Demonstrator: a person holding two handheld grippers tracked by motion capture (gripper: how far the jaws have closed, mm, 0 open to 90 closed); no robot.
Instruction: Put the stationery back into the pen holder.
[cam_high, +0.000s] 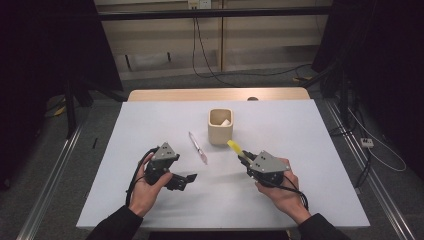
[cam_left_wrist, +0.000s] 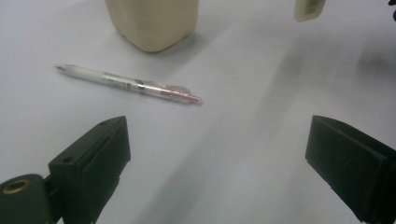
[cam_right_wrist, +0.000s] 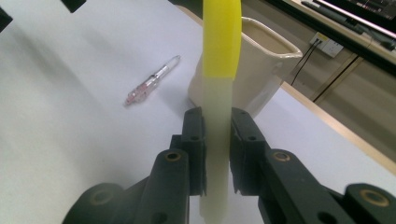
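We hold a yellow-capped marker (cam_right_wrist: 219, 93) clamped in the right gripper (cam_high: 248, 159), tip aimed at the beige cup (cam_high: 220, 131) just beyond. To drop it in well, we should lift it above the rim and tilt it upright before letting go. The left gripper (cam_high: 186, 181) hangs with jaws wide apart, empty, near a pen (cam_left_wrist: 128, 84) lying on the white table (cam_high: 310, 150). Behind it, cables cross a grey floor (cam_high: 260, 80).

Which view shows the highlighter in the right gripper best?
The right gripper view: the highlighter stands clamped between the right gripper's jaws, yellow cap toward the cup. The high view shows it small; the left gripper view catches just an end at the top edge.
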